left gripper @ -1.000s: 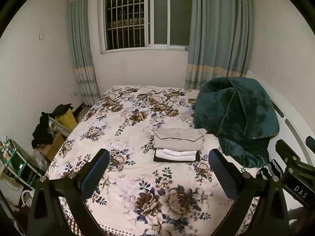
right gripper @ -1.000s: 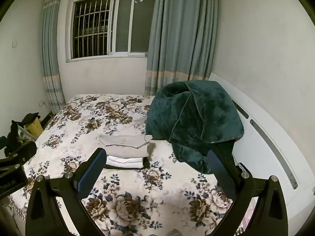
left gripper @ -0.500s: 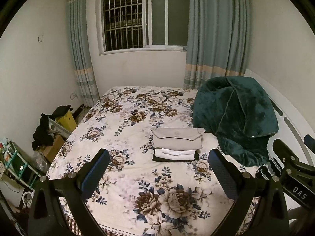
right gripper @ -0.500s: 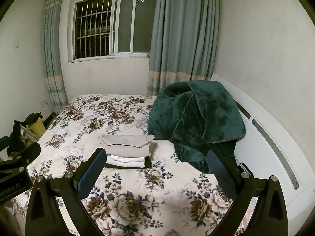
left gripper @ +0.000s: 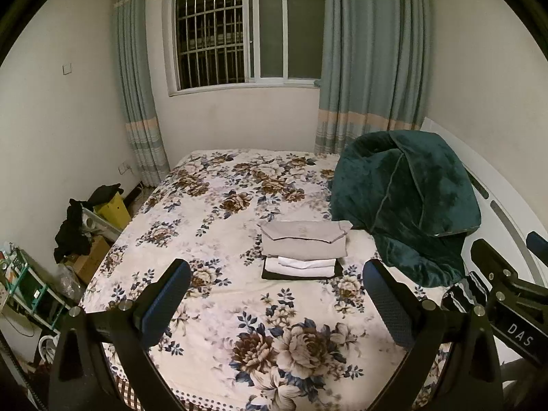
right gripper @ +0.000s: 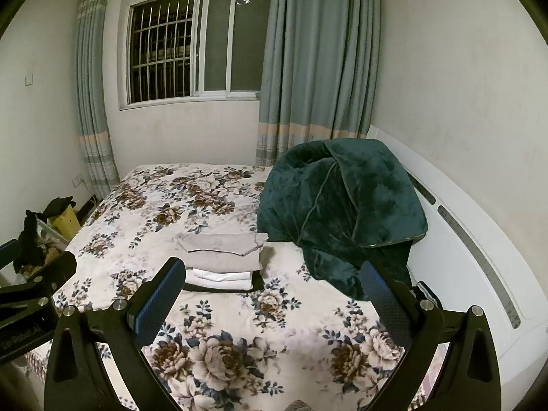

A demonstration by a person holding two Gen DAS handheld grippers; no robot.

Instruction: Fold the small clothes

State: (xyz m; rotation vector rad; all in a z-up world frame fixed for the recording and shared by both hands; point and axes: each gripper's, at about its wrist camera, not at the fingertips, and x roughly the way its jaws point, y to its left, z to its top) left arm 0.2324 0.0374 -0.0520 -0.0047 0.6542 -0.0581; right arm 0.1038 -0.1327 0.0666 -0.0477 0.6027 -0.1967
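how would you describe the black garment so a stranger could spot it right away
On the floral bed, left of the heaped green blanket, sits a small stack of folded clothes. The black garment lies at the very bottom, under white and beige pieces, showing only as a dark rim.

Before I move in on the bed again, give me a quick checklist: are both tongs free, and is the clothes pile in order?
1. Left tongs open, nothing held: ok.
2. Right tongs open, nothing held: ok.
3. Folded stack squared up, beige piece on top, white under it, black at the bottom: ok.
4. Stack free of the green blanket: ok, close beside it but not covered.
5. Unfolded small clothes left on the floral bedspread: cannot tell; none in view, but the blanket may hide some.
6. Tongs clear of each other: ok, apart in both views.
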